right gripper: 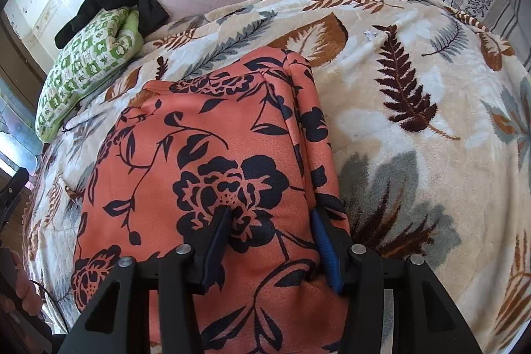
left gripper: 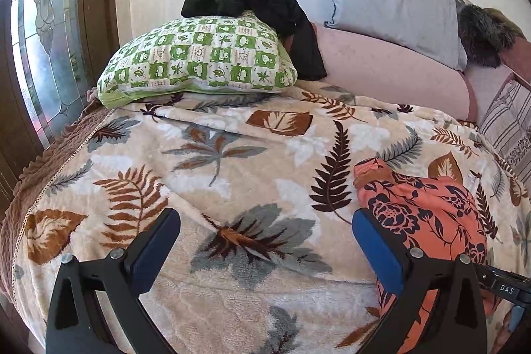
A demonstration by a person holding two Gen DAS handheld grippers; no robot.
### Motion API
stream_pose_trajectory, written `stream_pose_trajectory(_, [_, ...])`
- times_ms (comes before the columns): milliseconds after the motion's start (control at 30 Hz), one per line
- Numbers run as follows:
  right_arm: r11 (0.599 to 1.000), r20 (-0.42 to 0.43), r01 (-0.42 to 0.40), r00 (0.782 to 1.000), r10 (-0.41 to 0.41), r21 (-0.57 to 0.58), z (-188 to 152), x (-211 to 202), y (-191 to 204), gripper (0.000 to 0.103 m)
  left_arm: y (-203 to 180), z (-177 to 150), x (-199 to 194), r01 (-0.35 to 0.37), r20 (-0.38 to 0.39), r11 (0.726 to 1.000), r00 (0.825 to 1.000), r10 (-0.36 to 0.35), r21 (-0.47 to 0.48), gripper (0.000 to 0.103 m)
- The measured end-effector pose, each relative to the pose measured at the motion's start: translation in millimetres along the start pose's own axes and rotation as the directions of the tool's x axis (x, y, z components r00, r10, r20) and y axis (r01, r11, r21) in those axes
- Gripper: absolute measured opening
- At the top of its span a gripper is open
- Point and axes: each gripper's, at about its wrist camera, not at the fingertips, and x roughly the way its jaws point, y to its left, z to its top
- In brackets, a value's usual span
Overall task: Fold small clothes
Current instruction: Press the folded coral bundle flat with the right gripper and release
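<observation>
1. Presently, the left gripper (left gripper: 265, 228) stands wide apart, holding nothing, above the leaf-print blanket (left gripper: 232, 161).
2. The right gripper (right gripper: 270, 221) is partly open, its fingers (right gripper: 217, 234) pressing on the orange floral garment (right gripper: 212, 135), not clamped.
3. The garment lies folded on the blanket, just right of the left gripper.

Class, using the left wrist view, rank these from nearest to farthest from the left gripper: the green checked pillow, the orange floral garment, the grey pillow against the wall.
1. Orange floral garment, right beside the left gripper.
2. Green checked pillow, ahead, left.
3. Grey pillow, far right against the wall.
</observation>
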Motion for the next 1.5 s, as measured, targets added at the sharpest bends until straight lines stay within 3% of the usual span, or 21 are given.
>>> stream_pose_trajectory(833, [0.999,-0.014,-0.039,0.999,0.039,0.003,3,-3,-5,0.053,-13,-8,9,-0.002,-0.029,0.998,1.0,0.003,0.056,0.103])
stream_pose_trajectory(967, [0.995,0.06,-0.093,0.994,0.091,0.03,7,-21,-12,0.054,-18,-9,9,-0.008,-0.021,0.997,1.0,0.01,0.075,0.103])
stream_pose_trajectory(1133, [0.982,0.171,-0.186,0.967,0.19,-0.037,3,-48,-3,0.054,-25,-11,11,-0.006,-0.027,0.995,1.0,0.009,0.101,0.103])
stream_pose_trajectory(1233, [0.965,0.101,-0.242,0.963,0.252,-0.097,-3,-42,8,0.054,-35,-16,13,0.02,-0.039,0.993,0.999,-0.015,0.12,0.103])
stream_pose_trajectory(1333, [0.965,-0.069,-0.248,0.968,0.242,-0.09,-7,-15,10,0.053,-56,-25,17,0.078,-0.079,0.98,0.995,-0.064,0.184,0.103])
stream_pose_trajectory(1433, [0.961,-0.071,-0.26,0.965,0.254,-0.091,-5,-23,14,0.052,-83,-41,30,0.175,-0.184,0.952,0.974,-0.13,0.252,0.103])
stream_pose_trajectory(1500, [0.957,-0.068,-0.287,0.956,0.284,-0.038,-2,-25,9,0.052,-95,-50,34,0.199,-0.212,0.941,0.967,-0.143,0.273,0.103])
